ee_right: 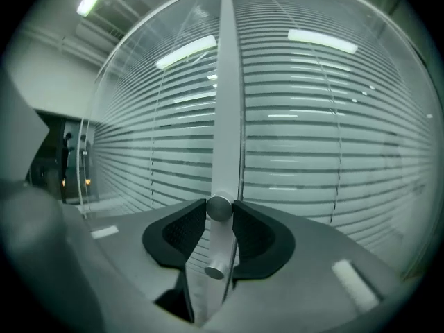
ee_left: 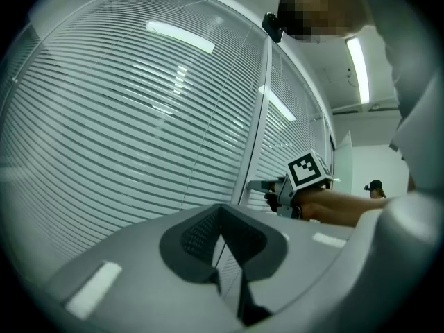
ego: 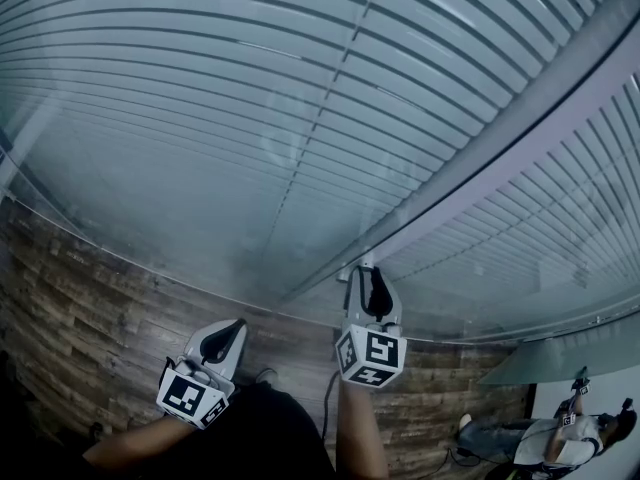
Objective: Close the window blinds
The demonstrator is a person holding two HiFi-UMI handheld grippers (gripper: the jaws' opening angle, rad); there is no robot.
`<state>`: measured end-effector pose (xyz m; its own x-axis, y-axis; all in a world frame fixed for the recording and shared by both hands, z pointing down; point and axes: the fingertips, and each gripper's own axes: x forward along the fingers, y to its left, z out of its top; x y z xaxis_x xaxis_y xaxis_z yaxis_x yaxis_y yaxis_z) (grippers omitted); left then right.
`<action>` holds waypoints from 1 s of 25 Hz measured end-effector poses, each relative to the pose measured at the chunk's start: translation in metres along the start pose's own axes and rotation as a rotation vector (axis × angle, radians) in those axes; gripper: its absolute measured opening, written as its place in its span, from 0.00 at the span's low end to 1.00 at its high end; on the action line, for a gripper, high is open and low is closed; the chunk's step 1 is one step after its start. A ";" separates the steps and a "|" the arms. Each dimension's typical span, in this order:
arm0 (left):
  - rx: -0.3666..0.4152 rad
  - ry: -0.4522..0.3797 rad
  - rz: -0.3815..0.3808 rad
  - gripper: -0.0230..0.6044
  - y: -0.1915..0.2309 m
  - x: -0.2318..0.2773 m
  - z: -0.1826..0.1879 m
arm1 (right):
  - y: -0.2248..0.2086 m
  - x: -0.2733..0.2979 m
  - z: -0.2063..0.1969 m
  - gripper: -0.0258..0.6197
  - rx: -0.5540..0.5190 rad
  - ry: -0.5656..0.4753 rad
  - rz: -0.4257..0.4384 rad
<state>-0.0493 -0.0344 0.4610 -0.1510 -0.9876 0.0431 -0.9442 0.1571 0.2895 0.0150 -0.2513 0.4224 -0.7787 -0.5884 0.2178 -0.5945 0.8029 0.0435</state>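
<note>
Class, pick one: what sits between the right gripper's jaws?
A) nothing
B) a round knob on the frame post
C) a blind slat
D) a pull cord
B: in the right gripper view, the right gripper has its jaws on either side of the round knob on the frame post.

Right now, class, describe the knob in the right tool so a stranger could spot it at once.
Find the pale upright post between the two panes of slatted blinds. Low on it, two round metal stubs stick out. The knob is the upper one, pinched by the right tool; the lower stub stands free.
</note>
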 end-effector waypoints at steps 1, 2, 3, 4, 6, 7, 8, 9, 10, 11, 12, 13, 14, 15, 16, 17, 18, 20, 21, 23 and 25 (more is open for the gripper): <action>0.002 0.000 0.000 0.04 -0.001 0.000 0.001 | 0.001 0.000 0.002 0.23 -0.067 0.010 -0.008; 0.003 0.002 0.000 0.04 -0.002 0.001 0.002 | 0.001 -0.001 0.004 0.23 -0.129 0.019 -0.015; 0.003 0.004 -0.002 0.04 -0.004 0.001 0.003 | 0.002 -0.001 0.005 0.23 -0.190 0.028 -0.022; 0.003 0.005 -0.005 0.04 -0.005 0.002 0.004 | 0.003 -0.001 0.006 0.23 -0.250 0.036 -0.029; 0.009 0.002 -0.012 0.04 -0.008 0.004 0.005 | 0.004 -0.001 0.007 0.23 -0.360 0.048 -0.043; 0.010 0.001 -0.015 0.04 -0.008 0.005 0.006 | 0.004 -0.001 0.008 0.23 -0.405 0.053 -0.051; 0.009 0.003 -0.014 0.04 -0.008 0.005 0.007 | 0.005 -0.001 0.008 0.23 -0.446 0.057 -0.058; 0.009 0.005 -0.011 0.04 -0.008 0.005 0.007 | 0.006 -0.001 0.007 0.23 -0.484 0.061 -0.066; 0.009 0.006 -0.010 0.04 -0.007 0.004 0.006 | 0.007 -0.001 0.007 0.23 -0.521 0.064 -0.073; 0.009 0.006 -0.011 0.04 -0.007 0.004 0.006 | 0.007 -0.001 0.007 0.23 -0.555 0.068 -0.080; 0.009 0.006 -0.011 0.04 -0.007 0.004 0.005 | 0.007 -0.001 0.007 0.23 -0.583 0.070 -0.086; 0.009 0.005 -0.010 0.04 -0.007 0.003 0.004 | 0.008 -0.001 0.006 0.23 -0.605 0.071 -0.090; 0.011 0.005 -0.010 0.04 -0.007 0.003 0.005 | 0.008 -0.002 0.006 0.23 -0.619 0.069 -0.092; 0.012 0.006 -0.011 0.04 -0.008 0.003 0.006 | 0.008 -0.002 0.007 0.23 -0.626 0.066 -0.090; 0.013 0.005 -0.011 0.04 -0.009 0.003 0.009 | 0.008 -0.003 0.008 0.23 -0.623 0.065 -0.084; 0.011 0.002 -0.008 0.04 -0.009 0.003 0.011 | 0.007 -0.003 0.010 0.23 -0.610 0.063 -0.075; 0.007 -0.002 -0.004 0.04 -0.010 0.003 0.012 | 0.006 -0.004 0.012 0.23 -0.583 0.060 -0.064; -0.005 -0.004 0.003 0.04 -0.008 0.003 0.010 | 0.004 -0.005 0.015 0.23 -0.483 0.030 -0.046; -0.003 -0.004 0.004 0.04 -0.007 0.003 0.008 | 0.002 -0.007 0.016 0.21 -0.418 0.000 -0.044; 0.006 0.000 -0.002 0.04 -0.005 0.004 0.006 | 0.000 -0.014 0.014 0.15 -0.301 -0.064 -0.050; 0.009 -0.004 -0.009 0.04 -0.005 0.004 0.006 | -0.001 -0.023 0.010 0.13 -0.188 -0.110 -0.045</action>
<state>-0.0473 -0.0392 0.4545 -0.1433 -0.9890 0.0370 -0.9483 0.1479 0.2809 0.0317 -0.2389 0.4077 -0.7754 -0.6228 0.1042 -0.5896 0.7731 0.2337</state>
